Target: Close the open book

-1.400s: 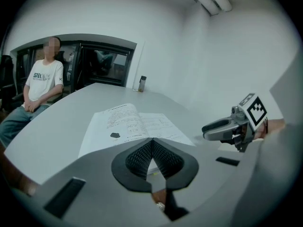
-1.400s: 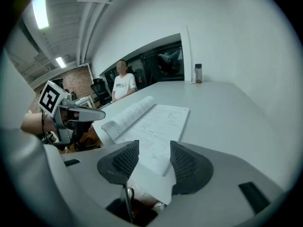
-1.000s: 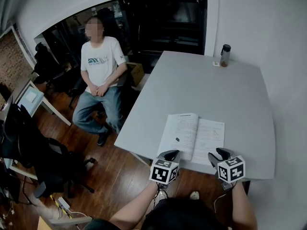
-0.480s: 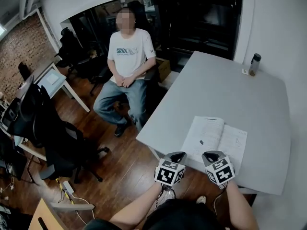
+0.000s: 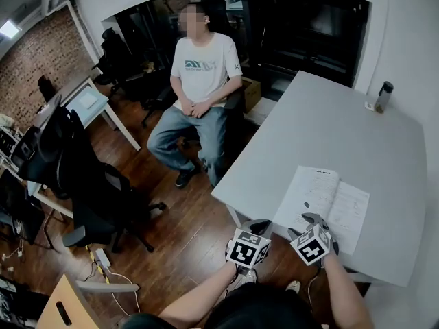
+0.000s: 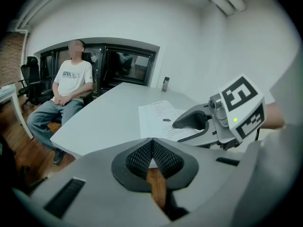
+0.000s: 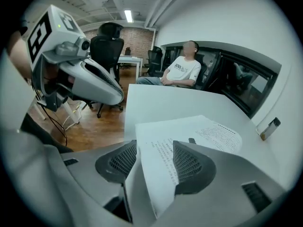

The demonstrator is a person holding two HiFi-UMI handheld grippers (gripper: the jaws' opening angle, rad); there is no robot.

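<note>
Grey rectangular table [image 5: 343,136], wood floor beyond. Open white printed paper book [image 5: 322,197] lies flat at table's near edge, spine running away from edge. Right gripper [image 7: 155,163] nearer: jaws just opened wide, book's near page edge between them, ungripped. Left gripper [image 6: 152,148] clenched, empty, just off table's edge.

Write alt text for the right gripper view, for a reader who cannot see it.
The right hand-held gripper, whose jaws have just been opening, has them apart with the near page edge of an open book between them, on a grey table. The left hand-held gripper hangs at upper left, and a person in a white T-shirt sits beyond the table.
</note>
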